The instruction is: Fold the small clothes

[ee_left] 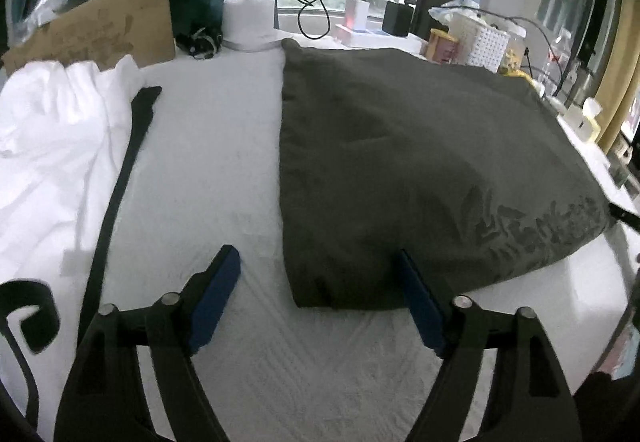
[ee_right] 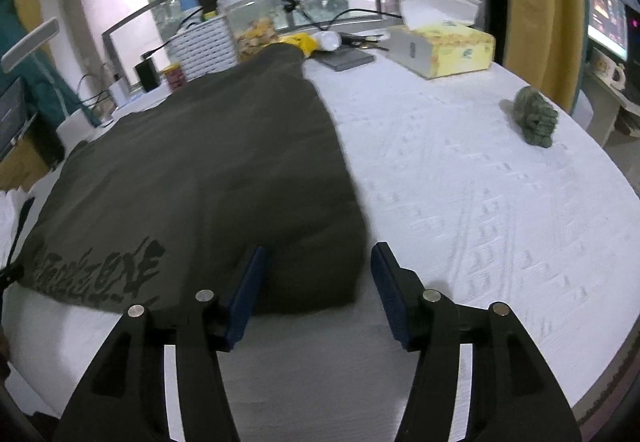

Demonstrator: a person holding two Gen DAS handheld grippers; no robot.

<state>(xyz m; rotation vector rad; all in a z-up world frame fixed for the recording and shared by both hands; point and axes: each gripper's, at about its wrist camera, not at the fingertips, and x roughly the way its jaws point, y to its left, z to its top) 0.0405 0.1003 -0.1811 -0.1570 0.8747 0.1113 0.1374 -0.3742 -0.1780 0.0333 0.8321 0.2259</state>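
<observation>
The left gripper [ee_left: 316, 262] has its blue-padded fingers [ee_left: 218, 294] spread apart, straddling the near left corner of the shirt [ee_left: 400, 162] without pinching it. The right gripper [ee_right: 318, 258] is likewise spread over the near right corner. The shirt is soft dark olive cloth with black lettering, folded into a long panel on the white, embossed worktop [ee_right: 460, 202]. Left lie crumpled white cloth [ee_left: 52, 146] and a black strap [ee_left: 120, 182]. Beyond sit a tissue box [ee_right: 444, 46] and a cardboard box [ee_left: 100, 30].
</observation>
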